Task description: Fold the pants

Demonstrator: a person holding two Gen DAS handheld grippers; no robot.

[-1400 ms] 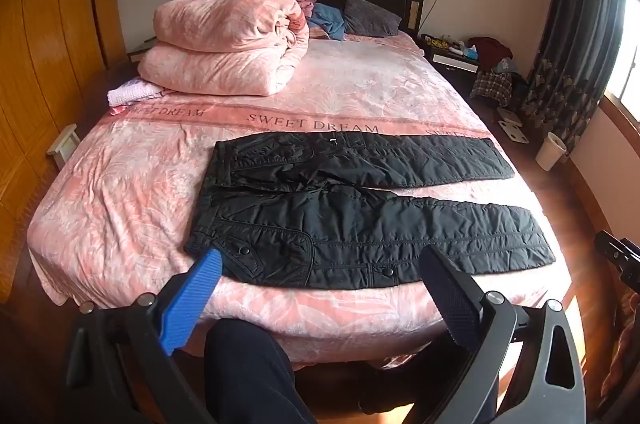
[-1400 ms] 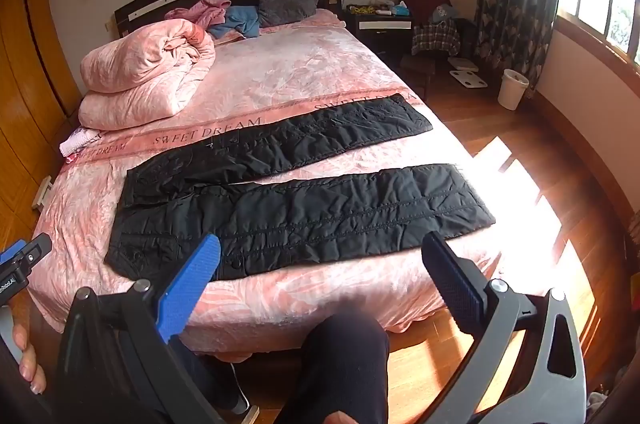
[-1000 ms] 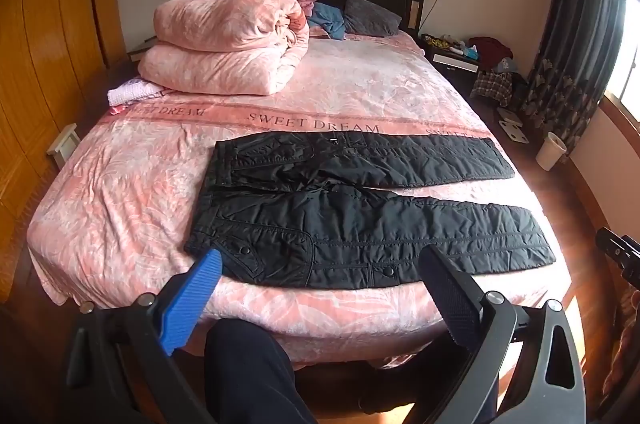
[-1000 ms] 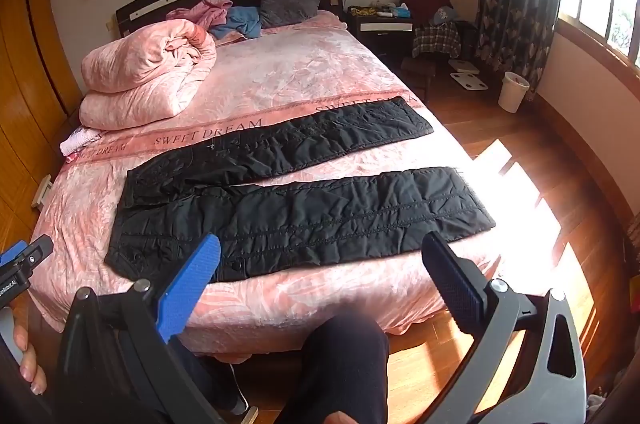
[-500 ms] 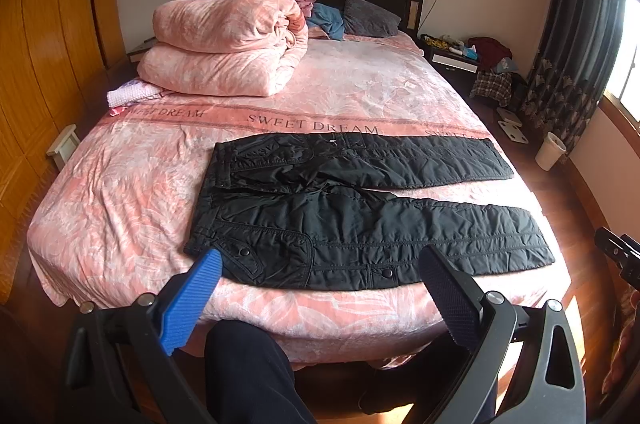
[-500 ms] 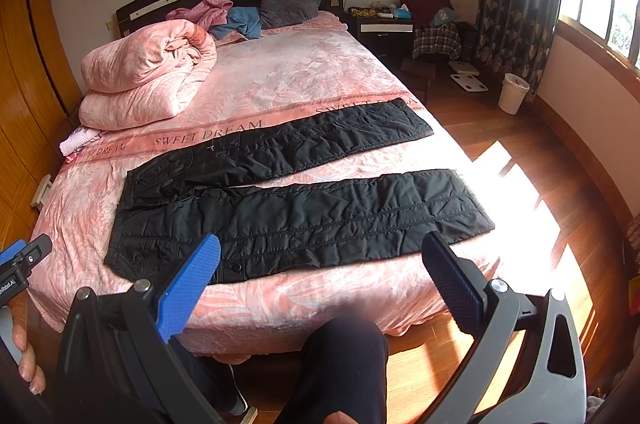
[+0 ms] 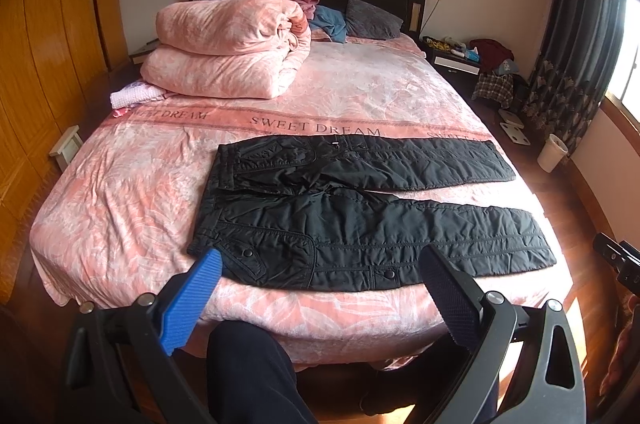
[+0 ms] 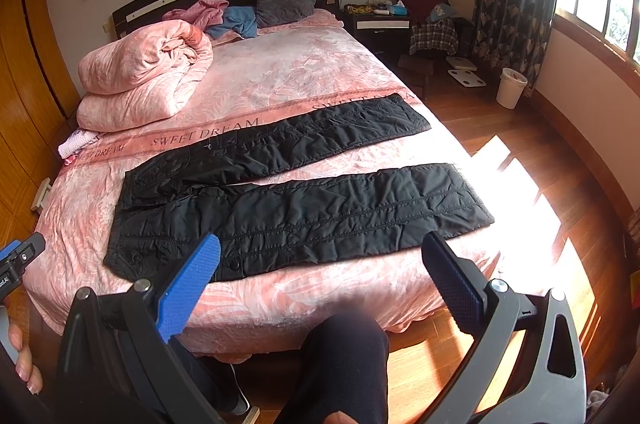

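Black quilted pants lie flat across the near half of the pink bed, waistband to the left, both legs spread apart toward the right edge. My left gripper hovers open in front of the bed's foot edge, short of the waist and near leg. In the right wrist view my right gripper also stands open before the near leg, holding nothing. A person's dark-clad knee shows below each gripper.
A rolled pink duvet and pillows sit at the head of the bed. A wooden wardrobe lines the left wall. On the right stand a nightstand, scales and a white bin on the wooden floor.
Both wrist views have shifted only slightly; the right one has eased a little nearer the bed. The pants have not moved and both grippers remain open.
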